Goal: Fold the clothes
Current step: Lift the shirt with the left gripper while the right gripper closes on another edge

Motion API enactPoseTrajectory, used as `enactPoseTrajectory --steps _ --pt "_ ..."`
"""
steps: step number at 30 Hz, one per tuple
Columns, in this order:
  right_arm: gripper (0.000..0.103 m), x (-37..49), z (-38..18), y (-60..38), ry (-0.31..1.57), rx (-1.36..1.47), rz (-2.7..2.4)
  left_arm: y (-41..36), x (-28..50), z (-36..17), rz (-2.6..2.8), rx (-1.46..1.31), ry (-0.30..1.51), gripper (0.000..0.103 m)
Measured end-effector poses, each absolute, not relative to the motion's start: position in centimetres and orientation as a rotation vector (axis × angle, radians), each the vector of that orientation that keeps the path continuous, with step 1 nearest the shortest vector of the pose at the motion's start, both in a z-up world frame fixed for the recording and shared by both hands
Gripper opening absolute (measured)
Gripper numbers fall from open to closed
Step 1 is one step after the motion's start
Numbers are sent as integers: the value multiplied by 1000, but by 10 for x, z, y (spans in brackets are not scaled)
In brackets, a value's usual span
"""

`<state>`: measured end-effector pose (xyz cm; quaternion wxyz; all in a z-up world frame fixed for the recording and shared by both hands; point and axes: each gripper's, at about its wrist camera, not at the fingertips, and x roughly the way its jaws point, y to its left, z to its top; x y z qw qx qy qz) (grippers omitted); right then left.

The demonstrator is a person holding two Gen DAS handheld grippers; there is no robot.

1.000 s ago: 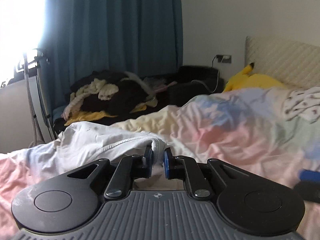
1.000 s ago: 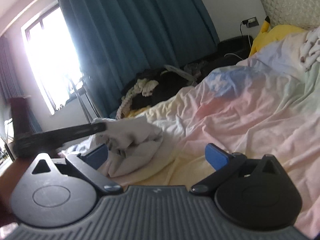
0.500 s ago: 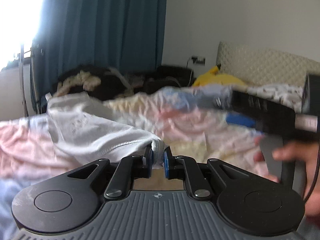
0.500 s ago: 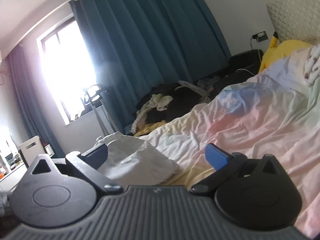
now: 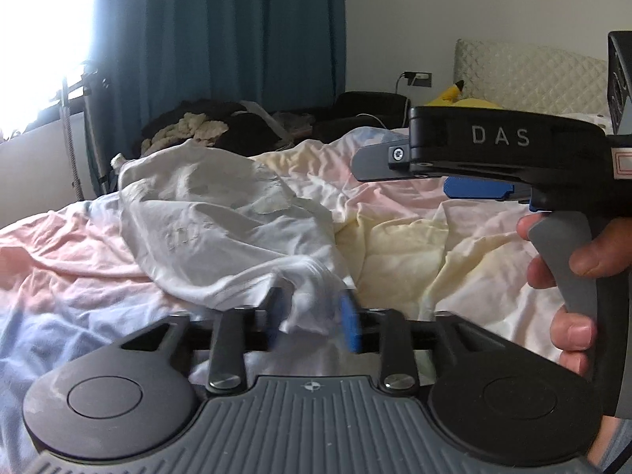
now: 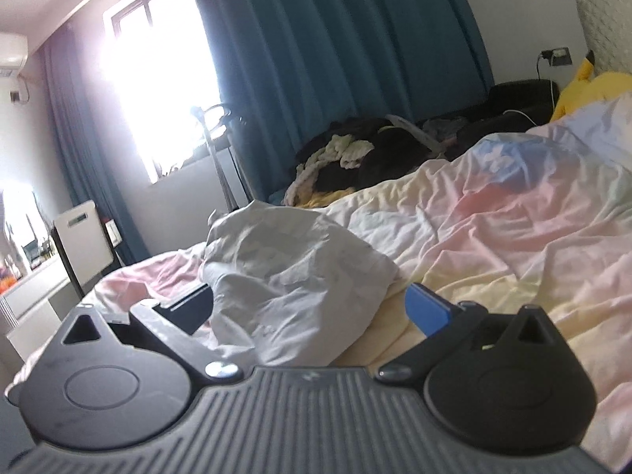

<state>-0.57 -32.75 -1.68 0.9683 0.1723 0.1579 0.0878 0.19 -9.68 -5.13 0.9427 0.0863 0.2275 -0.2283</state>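
Note:
A crumpled white garment lies on the pastel bedsheet. In the left wrist view my left gripper has its jaws parted, with a fold of the garment's edge lying loosely between the blue pads. The right gripper shows at the right of that view, held by a hand. In the right wrist view my right gripper is wide open and empty, just in front of the white garment, which bunches between its fingers.
A pile of dark and cream clothes lies beyond the bed by the blue curtain. A yellow plush and quilted headboard are at the far right. A stand is by the bright window.
My left gripper has opened, loosening its pinch on the garment edge. The garment has settled onto the bed. The right gripper has come closer on the right, staying open.

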Motion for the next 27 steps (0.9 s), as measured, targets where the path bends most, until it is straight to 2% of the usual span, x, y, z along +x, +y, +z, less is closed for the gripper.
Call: enactPoseTrajectory --steps 1,6,12,15,17,18,20,22,24,25,26,27 --pt "103 -7 -16 -326 318 341 179 -93 0 -50 -464 170 457 55" --pt "103 -12 -13 -316 316 328 182 -64 -10 -40 -469 146 479 63" --pt "103 -6 -20 -295 402 295 236 -10 -2 -35 -348 79 508 64" --pt "95 -2 -25 -276 457 225 275 5 12 -33 -261 51 493 64" --pt "81 -2 -29 -264 488 164 307 13 21 -33 -207 40 495 64" --pt "78 -2 -31 -257 504 133 323 15 24 -33 -181 37 497 64" --pt "63 -1 -36 -244 534 65 353 17 29 -35 -146 44 497 64" --pt "59 2 -46 -226 561 -29 367 17 34 -38 -144 44 506 64" --pt "42 5 -55 -212 579 -123 355 16 36 -41 -161 46 510 64" --pt "22 8 -57 -210 581 -141 343 15 36 -43 -171 55 507 64" --pt "15 10 -57 -211 579 -125 328 13 36 -44 -179 66 503 64" --pt "15 12 -54 -218 568 -77 316 11 36 -46 -184 75 500 64"
